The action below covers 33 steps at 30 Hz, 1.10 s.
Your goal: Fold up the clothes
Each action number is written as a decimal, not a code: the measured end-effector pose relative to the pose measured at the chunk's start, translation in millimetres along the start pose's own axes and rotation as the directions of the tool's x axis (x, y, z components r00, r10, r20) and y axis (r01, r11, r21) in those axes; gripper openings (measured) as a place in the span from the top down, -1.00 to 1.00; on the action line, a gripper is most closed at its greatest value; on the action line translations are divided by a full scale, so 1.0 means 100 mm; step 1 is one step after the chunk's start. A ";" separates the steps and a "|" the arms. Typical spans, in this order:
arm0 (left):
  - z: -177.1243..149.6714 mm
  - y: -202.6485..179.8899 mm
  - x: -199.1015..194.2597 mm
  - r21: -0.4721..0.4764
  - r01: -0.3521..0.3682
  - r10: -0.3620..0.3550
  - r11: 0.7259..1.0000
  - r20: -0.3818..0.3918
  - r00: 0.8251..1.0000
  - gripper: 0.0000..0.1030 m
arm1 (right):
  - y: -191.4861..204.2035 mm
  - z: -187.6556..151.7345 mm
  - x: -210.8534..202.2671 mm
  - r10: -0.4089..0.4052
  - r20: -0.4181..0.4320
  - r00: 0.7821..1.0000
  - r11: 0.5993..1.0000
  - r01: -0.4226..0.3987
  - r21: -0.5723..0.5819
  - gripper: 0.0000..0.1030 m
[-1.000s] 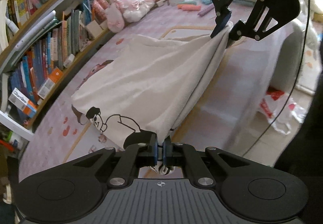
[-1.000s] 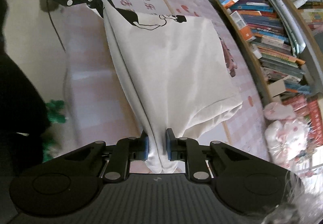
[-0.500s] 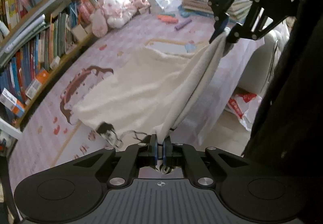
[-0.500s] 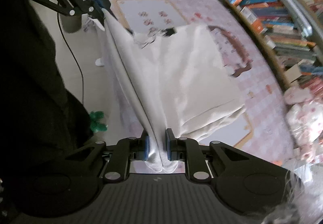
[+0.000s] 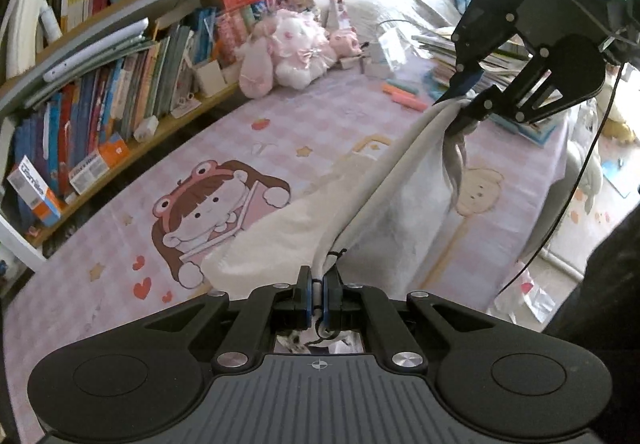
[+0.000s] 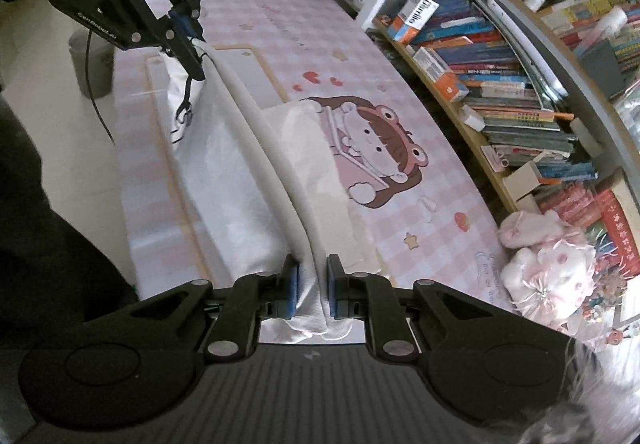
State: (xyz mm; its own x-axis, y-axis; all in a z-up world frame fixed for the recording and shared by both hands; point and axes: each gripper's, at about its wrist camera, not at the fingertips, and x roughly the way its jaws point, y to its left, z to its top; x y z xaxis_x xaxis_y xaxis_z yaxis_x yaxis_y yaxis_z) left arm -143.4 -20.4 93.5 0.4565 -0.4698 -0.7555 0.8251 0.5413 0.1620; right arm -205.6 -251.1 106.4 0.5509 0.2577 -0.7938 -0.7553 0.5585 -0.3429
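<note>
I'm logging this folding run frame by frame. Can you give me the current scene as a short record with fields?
garment: white T-shirt, held by one edge stretched between the two grippers
left gripper: shut on the shirt edge
right gripper: shut on a bunched part of the shirt
shirt position: partly lifted, its lower part draped on the pink checked bedsheet
surroundings: bookshelf along the bed; plush toys at one end

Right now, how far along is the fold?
Done: both hand-held grippers, left and right, are clamped on the white garment. In hand: its gripped edge is stretched taut between them, the rest draping onto the pink sheet. Left: laying it down folded.
</note>
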 end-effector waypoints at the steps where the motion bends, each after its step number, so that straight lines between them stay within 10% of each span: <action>1: 0.02 0.06 0.04 -0.006 0.004 -0.004 1.000 -0.001 1.000 0.93 | -0.06 0.02 0.05 0.003 -0.003 1.000 1.000 -0.003 0.005 0.75; 25: 0.10 1.33 1.41 -0.246 0.183 -0.210 0.952 -0.087 0.974 0.75 | -1.20 0.19 1.58 0.188 -0.133 0.973 0.962 -0.155 0.223 0.71; 29: -0.11 1.62 1.52 -0.380 0.237 -0.258 0.894 -0.005 0.966 0.43 | -1.34 0.08 1.84 0.185 -0.110 0.977 0.935 -0.140 0.325 0.29; 33: -0.41 1.92 1.45 -0.549 0.223 -0.206 0.806 0.092 0.974 0.25 | -1.52 -0.09 1.92 0.145 -0.045 0.988 0.863 -0.104 0.494 0.28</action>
State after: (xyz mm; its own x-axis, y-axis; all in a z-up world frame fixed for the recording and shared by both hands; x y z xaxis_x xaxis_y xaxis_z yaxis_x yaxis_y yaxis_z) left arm 67.3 43.9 -11.1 0.3054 -0.6337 -0.7108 0.5835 0.7144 -0.3862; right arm 11.4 -293.6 1.2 0.4189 0.3000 -0.8570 -0.5336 0.8450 0.0350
